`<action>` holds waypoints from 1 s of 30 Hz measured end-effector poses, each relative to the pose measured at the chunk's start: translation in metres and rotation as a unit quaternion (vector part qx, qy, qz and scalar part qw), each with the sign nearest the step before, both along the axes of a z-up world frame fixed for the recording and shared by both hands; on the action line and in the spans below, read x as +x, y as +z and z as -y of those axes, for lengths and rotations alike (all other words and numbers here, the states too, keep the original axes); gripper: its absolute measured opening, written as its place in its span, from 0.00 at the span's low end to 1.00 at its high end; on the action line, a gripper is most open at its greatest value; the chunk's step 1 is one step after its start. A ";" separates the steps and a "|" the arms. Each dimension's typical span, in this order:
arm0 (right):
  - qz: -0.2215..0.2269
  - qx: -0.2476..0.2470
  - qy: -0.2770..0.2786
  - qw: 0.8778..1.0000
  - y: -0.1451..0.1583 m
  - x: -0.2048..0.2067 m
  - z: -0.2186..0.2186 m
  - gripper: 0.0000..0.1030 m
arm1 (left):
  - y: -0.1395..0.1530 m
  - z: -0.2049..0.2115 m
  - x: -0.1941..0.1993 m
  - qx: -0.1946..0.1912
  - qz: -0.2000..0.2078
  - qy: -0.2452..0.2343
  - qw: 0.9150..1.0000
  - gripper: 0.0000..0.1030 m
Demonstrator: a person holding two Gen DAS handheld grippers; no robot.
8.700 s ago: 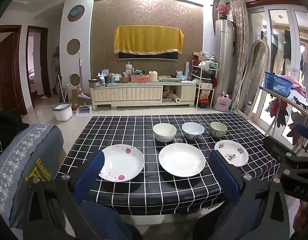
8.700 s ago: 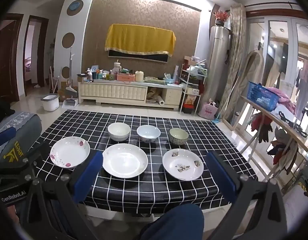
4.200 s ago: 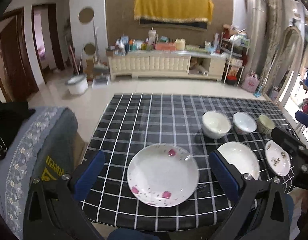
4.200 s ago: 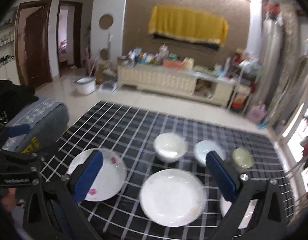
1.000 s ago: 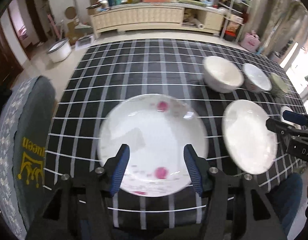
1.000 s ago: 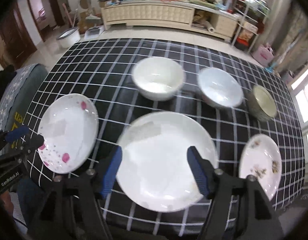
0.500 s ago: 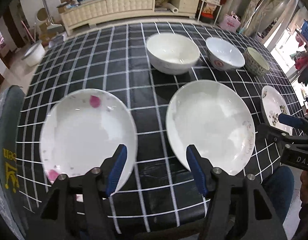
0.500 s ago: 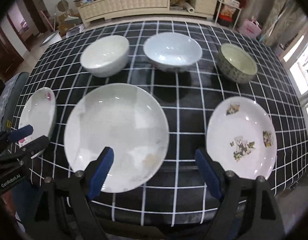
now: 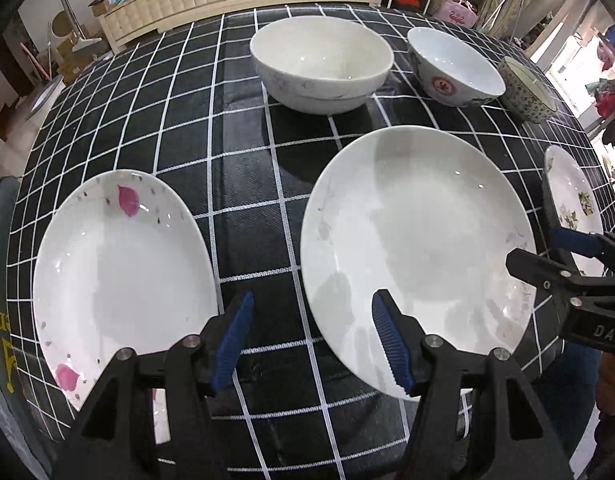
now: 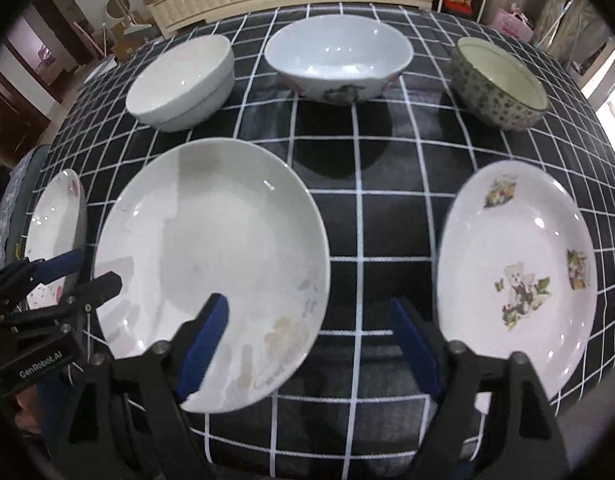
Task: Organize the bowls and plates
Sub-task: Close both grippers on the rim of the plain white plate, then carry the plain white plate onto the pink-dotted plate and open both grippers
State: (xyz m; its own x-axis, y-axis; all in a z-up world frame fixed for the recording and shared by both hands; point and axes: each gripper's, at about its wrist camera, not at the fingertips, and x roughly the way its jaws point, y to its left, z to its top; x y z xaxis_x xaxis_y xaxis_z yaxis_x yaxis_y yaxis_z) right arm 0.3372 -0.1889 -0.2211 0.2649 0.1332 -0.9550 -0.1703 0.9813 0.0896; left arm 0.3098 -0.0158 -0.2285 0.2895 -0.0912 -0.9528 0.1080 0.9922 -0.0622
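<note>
Nothing is stacked yet: on the black white-checked bench [image 9: 243, 184] three plates lie apart in the near row and three bowls stand separately behind. The left tool [image 9: 311, 334] hangs with jaws apart between the pink-petalled white plate [image 9: 119, 264] and the plain white plate [image 9: 415, 240], gripping nothing. The right tool [image 10: 309, 320], jaws closing on nothing, straddles the gap between the plain plate and the white picture-printed plate [image 10: 515, 264]. The pink-petalled plate's near edge is hidden behind the left tool.

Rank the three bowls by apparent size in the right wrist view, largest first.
1. Pale blue-white bowl, middle.
2. Plain white bowl, left.
3. Speckled bowl, right.
The last two look close, and fisheye distortion makes their order unsure.
</note>
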 end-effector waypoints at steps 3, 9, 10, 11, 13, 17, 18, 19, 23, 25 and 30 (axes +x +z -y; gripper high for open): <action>-0.015 0.000 -0.001 1.000 -0.008 0.003 -0.002 0.63 | -0.003 -0.002 0.002 -0.001 -0.003 0.003 1.000 0.58; -0.025 0.008 -0.003 1.000 -0.018 0.004 0.002 0.41 | -0.010 0.005 0.001 0.001 -0.004 -0.009 1.000 0.58; -0.021 0.007 -0.004 1.000 -0.017 0.003 0.002 0.38 | -0.013 0.007 0.002 0.000 -0.008 -0.012 1.000 0.57; -0.018 0.005 -0.007 1.000 -0.017 0.003 0.003 0.37 | -0.015 0.009 0.002 -0.002 -0.010 -0.016 1.000 0.55; -0.013 0.005 -0.009 1.000 -0.016 0.002 0.003 0.32 | -0.019 0.012 0.003 -0.005 -0.015 -0.015 1.000 0.44; -0.013 0.011 -0.003 1.000 -0.016 0.002 -0.002 0.28 | -0.019 0.017 0.005 -0.019 -0.015 -0.016 1.000 0.30; -0.011 0.012 -0.003 1.000 -0.016 0.003 -0.002 0.27 | -0.019 0.018 0.005 -0.016 -0.013 -0.017 1.000 0.29; -0.008 0.015 -0.004 1.000 -0.015 0.002 -0.001 0.25 | -0.019 0.018 0.005 -0.014 -0.012 -0.016 1.000 0.26; 0.001 0.019 -0.002 1.000 -0.012 0.001 0.000 0.21 | -0.015 0.016 0.006 -0.008 -0.013 -0.005 1.000 0.22; 0.010 0.017 0.002 1.000 -0.007 0.000 -0.001 0.20 | -0.008 0.019 0.005 0.008 0.005 -0.008 1.000 0.22; 0.037 -0.006 0.008 0.999 0.007 -0.006 -0.006 0.19 | 0.009 0.018 -0.003 0.004 0.029 -0.013 0.999 0.21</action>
State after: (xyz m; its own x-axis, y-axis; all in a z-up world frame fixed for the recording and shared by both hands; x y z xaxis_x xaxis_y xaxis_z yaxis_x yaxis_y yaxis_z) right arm 0.3313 -0.1832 -0.2142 0.3326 0.1262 -0.9346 -0.1925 0.9792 0.0638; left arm 0.3069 -0.0334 -0.2199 0.3423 -0.0929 -0.9350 0.1374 0.9894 -0.0480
